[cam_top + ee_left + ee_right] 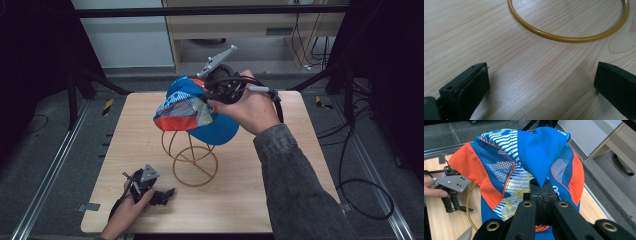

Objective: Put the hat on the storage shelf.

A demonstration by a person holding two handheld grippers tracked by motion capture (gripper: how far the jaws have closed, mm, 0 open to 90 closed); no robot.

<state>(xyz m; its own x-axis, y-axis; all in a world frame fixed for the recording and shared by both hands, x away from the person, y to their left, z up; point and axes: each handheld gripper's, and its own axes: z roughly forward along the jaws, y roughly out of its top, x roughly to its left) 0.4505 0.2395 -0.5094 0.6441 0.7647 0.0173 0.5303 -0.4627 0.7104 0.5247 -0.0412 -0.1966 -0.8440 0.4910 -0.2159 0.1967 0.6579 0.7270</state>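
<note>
A blue, orange and white patterned cap hangs over the top of a yellow wire stand in the middle of the wooden table. My right gripper is shut on the cap's blue crown fabric, pinching a fold of the cap between its black pads. My left gripper rests low on the table near the front left, jaws wide open with bare wood between them. The stand's round yellow base ring lies just ahead of that left gripper.
Dark tripod legs and metal rails flank the table. Cables trail on the grey floor at the right. A light cabinet stands beyond the far edge. Bare tabletop lies right of the stand.
</note>
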